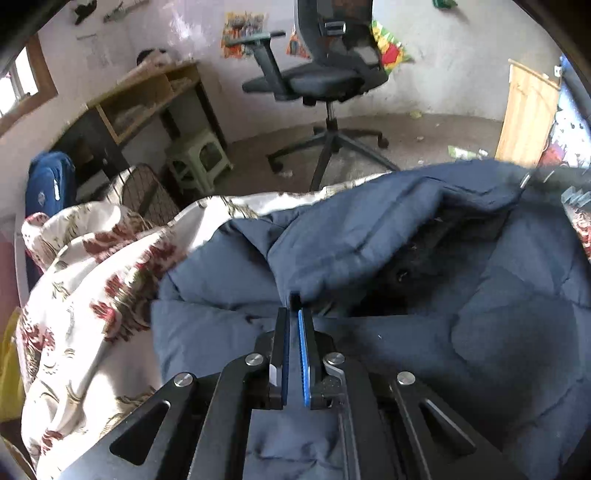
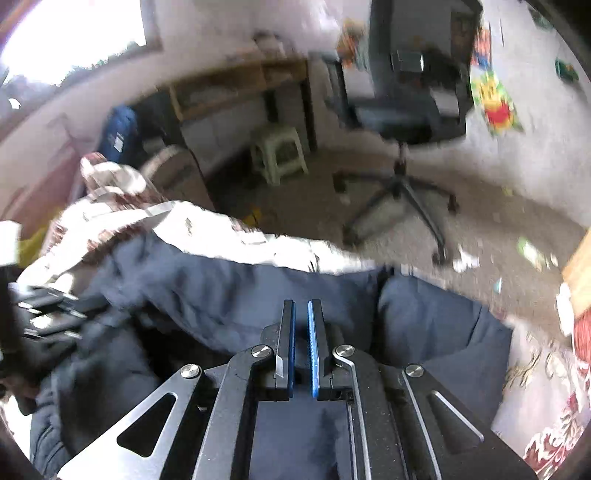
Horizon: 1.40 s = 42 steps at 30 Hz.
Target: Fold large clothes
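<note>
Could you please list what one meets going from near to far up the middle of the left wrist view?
Left gripper → navy quilted jacket → floral bedcover → office chair.

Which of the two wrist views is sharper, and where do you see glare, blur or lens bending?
Left wrist view: mostly sharp, the office chair crisp; slight smear on the floral bedcover; fisheye curves the room edges. Right wrist view: motion blur throughout, the chair smeared; the window blown out white; only the right claw stays sharp over the navy padded jacket.
</note>
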Each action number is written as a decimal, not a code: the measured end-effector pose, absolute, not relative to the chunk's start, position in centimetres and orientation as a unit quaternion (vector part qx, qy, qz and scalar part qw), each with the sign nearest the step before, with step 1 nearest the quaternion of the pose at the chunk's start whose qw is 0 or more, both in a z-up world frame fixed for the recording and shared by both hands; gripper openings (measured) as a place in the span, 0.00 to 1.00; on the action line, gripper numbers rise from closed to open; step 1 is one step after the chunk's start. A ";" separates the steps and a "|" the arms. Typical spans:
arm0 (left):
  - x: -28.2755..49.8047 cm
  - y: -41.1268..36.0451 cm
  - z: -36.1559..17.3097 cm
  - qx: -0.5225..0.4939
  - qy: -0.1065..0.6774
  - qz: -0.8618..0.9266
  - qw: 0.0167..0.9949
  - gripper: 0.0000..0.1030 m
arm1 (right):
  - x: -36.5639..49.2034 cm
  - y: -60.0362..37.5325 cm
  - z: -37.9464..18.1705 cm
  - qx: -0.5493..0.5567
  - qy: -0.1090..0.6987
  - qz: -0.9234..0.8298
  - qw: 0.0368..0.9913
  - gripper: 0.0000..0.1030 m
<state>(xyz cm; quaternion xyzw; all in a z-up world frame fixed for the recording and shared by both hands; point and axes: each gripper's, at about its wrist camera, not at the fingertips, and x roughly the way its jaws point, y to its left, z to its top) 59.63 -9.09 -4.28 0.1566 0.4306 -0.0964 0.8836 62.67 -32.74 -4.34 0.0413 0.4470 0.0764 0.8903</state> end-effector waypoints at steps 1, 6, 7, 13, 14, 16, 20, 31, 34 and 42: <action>59.4 -8.9 -3.7 0.152 0.423 -0.100 0.888 0.05 | 62.6 -33.1 -5.3 0.056 0.457 0.075 0.884 0.06; 59.5 -9.2 -0.6 0.098 0.382 -0.131 0.910 0.06 | 61.8 -33.3 -7.6 0.065 0.478 0.076 0.873 0.06; 60.1 -9.8 -0.5 0.093 0.386 -0.135 0.908 0.05 | 61.9 -33.4 -7.7 0.071 0.479 0.077 0.871 0.06; 64.2 -13.1 -5.3 0.104 0.494 -0.167 0.847 0.05 | 62.8 -33.8 -8.8 0.088 0.530 0.098 0.838 0.06; 64.6 -13.3 -6.3 0.105 0.507 -0.167 0.839 0.05 | 62.7 -33.8 -9.3 0.081 0.538 0.103 0.833 0.06; 65.1 -13.4 -7.9 0.113 0.525 -0.168 0.827 0.05 | 62.7 -33.5 -10.2 0.065 0.548 0.103 0.827 0.03; 65.9 -14.2 -10.2 0.143 0.546 -0.158 0.810 0.03 | 63.4 -33.2 -12.0 0.050 0.562 0.101 0.819 0.02; 65.1 -13.1 -11.6 0.119 0.515 -0.159 0.834 0.03 | 60.8 -32.7 -8.5 0.101 0.490 0.118 0.858 0.00; 64.9 -12.7 -11.5 0.107 0.514 -0.162 0.836 0.03 | 61.2 -29.5 -6.5 0.064 0.479 0.151 0.862 0.00; 65.1 -11.8 -12.0 0.099 0.517 -0.177 0.832 0.03 | 64.6 -28.2 -10.1 0.068 0.528 0.148 0.833 0.00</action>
